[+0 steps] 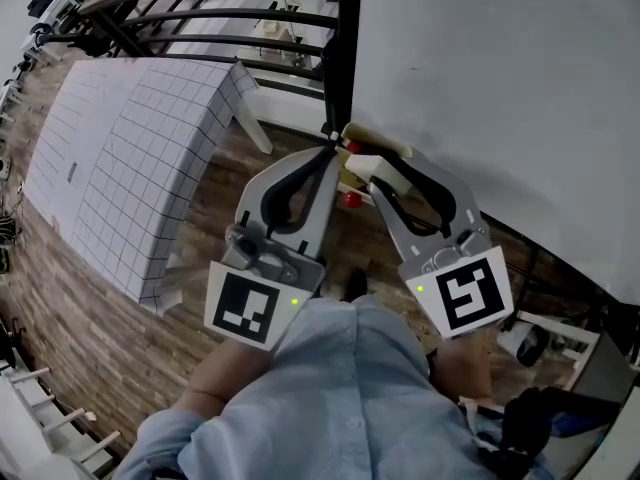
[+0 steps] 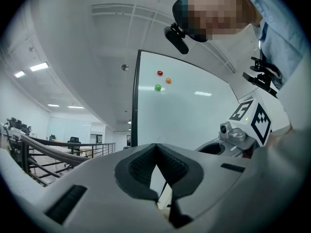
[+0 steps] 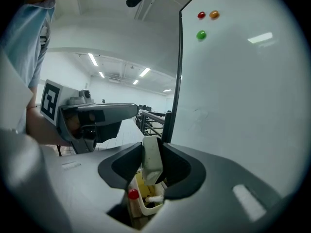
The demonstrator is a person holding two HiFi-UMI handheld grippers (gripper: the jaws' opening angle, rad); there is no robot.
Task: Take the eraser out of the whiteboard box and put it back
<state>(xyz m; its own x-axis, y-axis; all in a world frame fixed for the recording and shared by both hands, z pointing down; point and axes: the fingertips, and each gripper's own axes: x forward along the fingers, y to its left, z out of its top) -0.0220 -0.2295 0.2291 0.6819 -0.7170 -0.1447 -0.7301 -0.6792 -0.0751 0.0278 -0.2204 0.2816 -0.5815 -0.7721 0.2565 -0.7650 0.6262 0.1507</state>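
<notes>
The eraser [image 3: 151,161] is out of the box [image 3: 146,208], held in the right gripper [image 1: 385,183]. Its fingers [image 3: 180,169] stand fairly wide and press on the eraser's two broad faces. The eraser is upright, with its long axis running up and down, the top end clear above the fingertips and the lower end pointing at the open top of the box. The box sits directly under that lower end, at the left edge of the whiteboard [image 3: 243,106] beside its dark frame. It already holds a red cap [image 3: 132,194] and a white pen [image 3: 154,198]. I cannot tell whether the eraser's bottom corner clears the rim or is just inside it. The left gripper [image 2: 155,147] hangs just beside the right one on the side away from the board, its fingers [image 2: 138,166] closed tip to tip with nothing between them. Both grippers are near the box, but only the right one is lined up over it, so the next move looks to be that hand's. To put the eraser back, the move would run along its long axis, straight down into the free space next to the cap and pen. The likely snag is the lower end landing on those two or on the rim.
</notes>
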